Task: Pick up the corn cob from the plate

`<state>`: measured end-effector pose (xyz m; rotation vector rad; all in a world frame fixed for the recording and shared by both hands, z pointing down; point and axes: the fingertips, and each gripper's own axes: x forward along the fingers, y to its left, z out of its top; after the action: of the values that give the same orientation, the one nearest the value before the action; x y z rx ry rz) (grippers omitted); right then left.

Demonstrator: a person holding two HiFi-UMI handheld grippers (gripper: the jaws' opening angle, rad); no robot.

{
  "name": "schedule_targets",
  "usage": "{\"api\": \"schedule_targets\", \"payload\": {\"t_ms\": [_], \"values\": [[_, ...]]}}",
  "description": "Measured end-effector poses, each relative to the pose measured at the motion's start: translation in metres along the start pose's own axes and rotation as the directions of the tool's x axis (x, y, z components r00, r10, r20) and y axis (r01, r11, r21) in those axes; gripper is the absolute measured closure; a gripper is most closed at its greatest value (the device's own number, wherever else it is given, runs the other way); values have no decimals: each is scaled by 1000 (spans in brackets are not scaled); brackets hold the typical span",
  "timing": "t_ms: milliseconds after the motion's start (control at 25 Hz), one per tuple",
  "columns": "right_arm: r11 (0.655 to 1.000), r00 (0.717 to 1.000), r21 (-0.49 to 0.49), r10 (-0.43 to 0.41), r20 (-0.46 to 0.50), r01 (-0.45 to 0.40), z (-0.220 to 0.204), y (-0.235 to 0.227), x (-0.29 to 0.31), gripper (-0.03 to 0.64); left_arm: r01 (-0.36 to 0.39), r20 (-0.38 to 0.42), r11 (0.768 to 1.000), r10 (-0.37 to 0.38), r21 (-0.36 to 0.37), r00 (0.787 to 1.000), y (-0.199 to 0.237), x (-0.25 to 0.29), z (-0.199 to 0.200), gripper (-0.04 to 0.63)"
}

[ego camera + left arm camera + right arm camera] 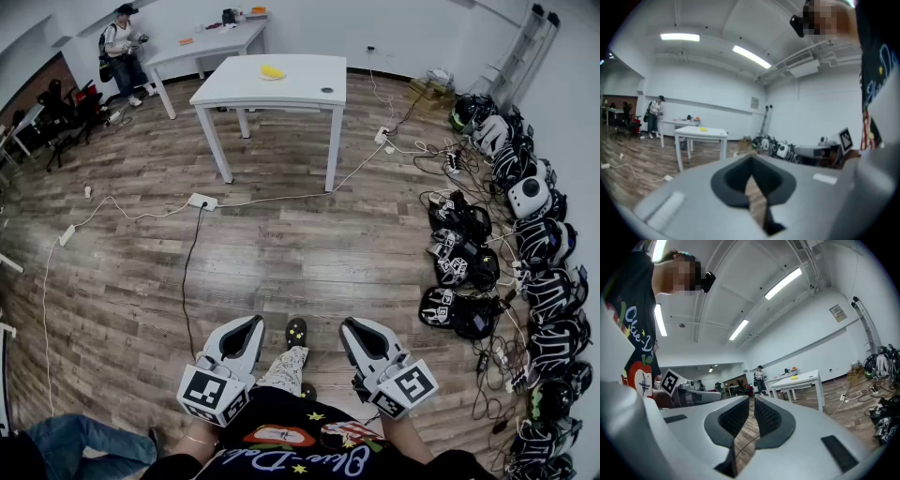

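Far off, the yellow corn cob (272,71) lies on the white counter (300,80). The left hand-held gripper (249,326) and right hand-held gripper (352,326) are clenched and empty, so walk close, then open one

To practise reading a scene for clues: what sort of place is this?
Probably a lab or workshop: a white table on a bare wood floor, a power strip with cables trailing across it, and rows of black-and-white gear at one side.
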<state>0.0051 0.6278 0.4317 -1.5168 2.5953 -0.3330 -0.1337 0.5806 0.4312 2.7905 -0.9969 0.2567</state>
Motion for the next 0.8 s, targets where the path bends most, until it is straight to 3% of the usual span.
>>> {"api": "schedule_targets", "payload": {"t_ms": [400,640,800], "values": [[1000,999,8,7,41,-8,60,-139,126,598,45,74,999,-44,-8,996,89,170,56,598],[990,975,126,31,222,-61,112,-203,197,598,48,126,998,-54,45,991,149,251,101,598],[990,993,132,36,115,-51,102,-250,230,598,54,112,999,-54,-1,992,175,307,109,598]]}}
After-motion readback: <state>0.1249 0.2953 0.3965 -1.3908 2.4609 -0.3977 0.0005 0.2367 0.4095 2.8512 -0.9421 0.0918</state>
